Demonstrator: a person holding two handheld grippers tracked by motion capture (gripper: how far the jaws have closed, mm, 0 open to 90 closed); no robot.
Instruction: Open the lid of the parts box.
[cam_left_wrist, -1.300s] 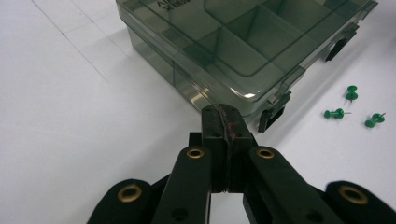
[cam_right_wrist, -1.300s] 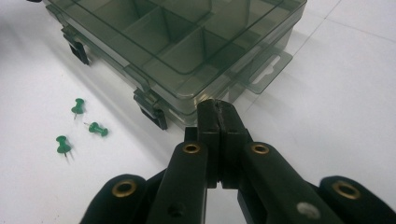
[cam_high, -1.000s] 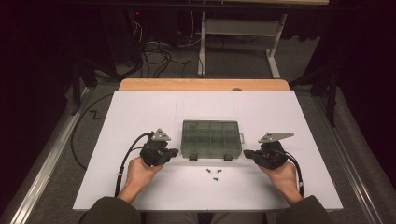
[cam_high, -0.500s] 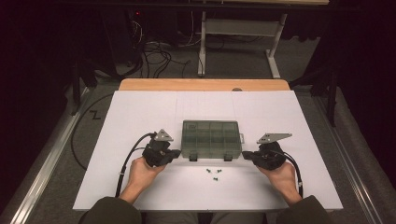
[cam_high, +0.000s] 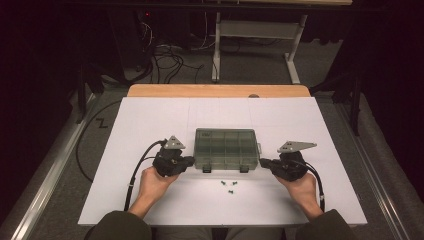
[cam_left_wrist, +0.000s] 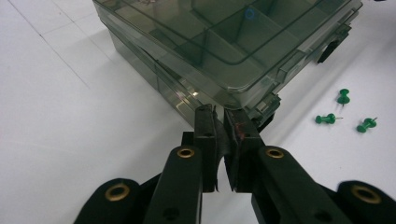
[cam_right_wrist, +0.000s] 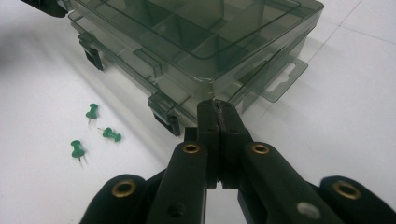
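The left tool (cam_left_wrist: 219, 114) has just begun parting its jaws, a thin gap showing, nothing between them; the right tool (cam_right_wrist: 217, 108) is pressed together. Both sit at the closed box (cam_high: 226, 148) mid-counter (cam_high: 150, 120), pins (cam_high: 229, 185) loose beside it: opening likely comes next.

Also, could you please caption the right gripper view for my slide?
Shut right gripper at a corner of the smoky compartment box, three green pushpins beside it.
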